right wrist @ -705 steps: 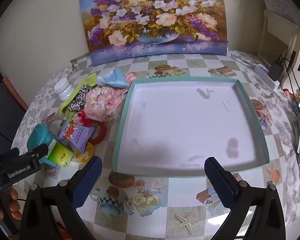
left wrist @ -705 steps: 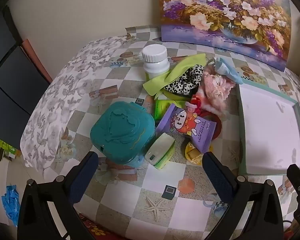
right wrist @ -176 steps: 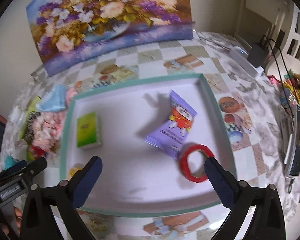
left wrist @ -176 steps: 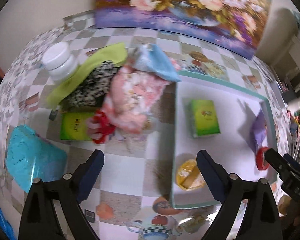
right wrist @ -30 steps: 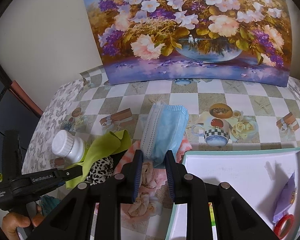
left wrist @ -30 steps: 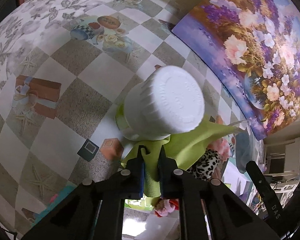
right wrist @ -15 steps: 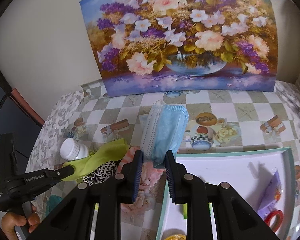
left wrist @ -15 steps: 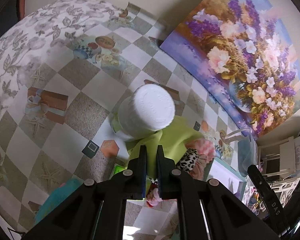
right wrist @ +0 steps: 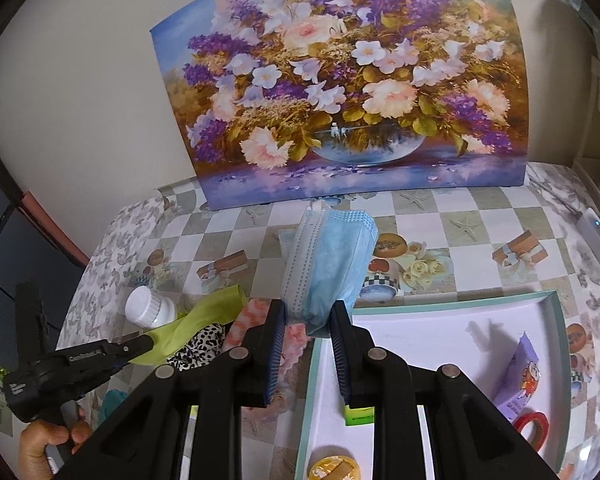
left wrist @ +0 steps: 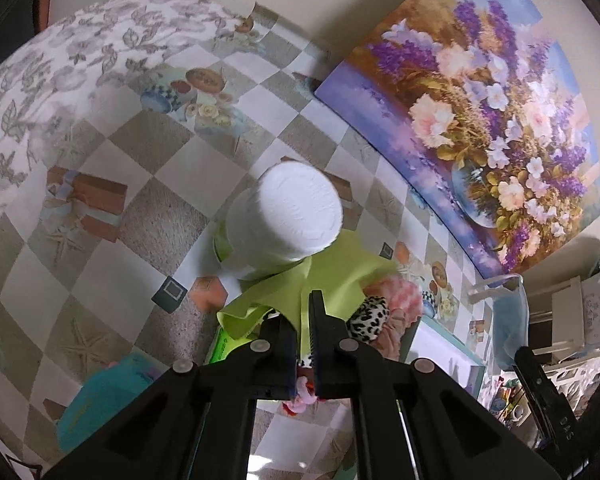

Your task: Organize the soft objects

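The left tool (left wrist: 305, 312) is clenched on a fold of the thin lime-green cloth (left wrist: 332, 276), which trails just beside the white-capped plastic bottle (left wrist: 288, 216) on the checked tabletop (left wrist: 172, 184); limp and light, it will drape and may drag on the bottle, so a pinch at a bunched edge seems soundest; the right tool (right wrist: 308, 320) grips the lower end of a folded pale-blue pleated face mask (right wrist: 328, 264), held aloft well right of the bottle, by the teal-rimmed white tray (right wrist: 432, 336); it looks featherlight, floppy, unbreakable.
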Available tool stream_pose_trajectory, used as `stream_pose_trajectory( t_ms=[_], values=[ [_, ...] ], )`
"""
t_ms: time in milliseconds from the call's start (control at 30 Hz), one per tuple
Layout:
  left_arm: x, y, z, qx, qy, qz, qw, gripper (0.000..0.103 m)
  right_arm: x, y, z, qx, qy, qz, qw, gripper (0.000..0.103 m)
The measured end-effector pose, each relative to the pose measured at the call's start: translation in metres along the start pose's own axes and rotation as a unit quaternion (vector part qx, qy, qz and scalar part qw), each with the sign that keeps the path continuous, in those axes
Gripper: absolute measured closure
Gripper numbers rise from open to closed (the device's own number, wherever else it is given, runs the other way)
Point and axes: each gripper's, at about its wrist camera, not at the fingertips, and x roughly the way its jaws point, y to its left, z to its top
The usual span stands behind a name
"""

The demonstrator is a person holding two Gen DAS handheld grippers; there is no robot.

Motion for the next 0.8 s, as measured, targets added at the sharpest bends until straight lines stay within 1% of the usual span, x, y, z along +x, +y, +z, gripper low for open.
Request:
stream_pose_trajectory(
  t_ms=[200, 333, 567, 633, 733, 800],
  values=[
    [0.016, 0.006, 0.001, -0.017, 0.013, 0.000, 0.9998, 0.098, 0.009, -0.002, -0.003, 0.001, 0.010, -0.003, 1.000, 0.079],
    [0.021, 0.004, 0.002, -0.017, 0.008, -0.010, 0.9998, 0.098, 0.012, -0.002, -0.003, 0.000, 0.012, -0.006, 1.000, 0.079],
    [0.029, 0.011, 0.003, -0.042, -0.013, -0.024, 0.9987, 0.098, 0.020, -0.003, -0.005, -0.004, 0.019, -0.010, 1.000, 0.079],
    [0.029, 0.010, 0.003, -0.040, -0.020, -0.025, 0.9987, 0.098, 0.022, -0.003, -0.006, -0.005, 0.021, -0.010, 1.000, 0.079],
    [0.030, 0.002, 0.002, -0.020, -0.025, -0.036, 0.9988, 0.098, 0.025, -0.003, -0.007, -0.007, 0.024, -0.011, 1.000, 0.079],
    [0.030, -0.002, 0.002, -0.012, -0.027, -0.034, 0.9990, 0.098, 0.027, -0.003, -0.007, -0.006, 0.025, -0.011, 1.000, 0.079]
  ],
)
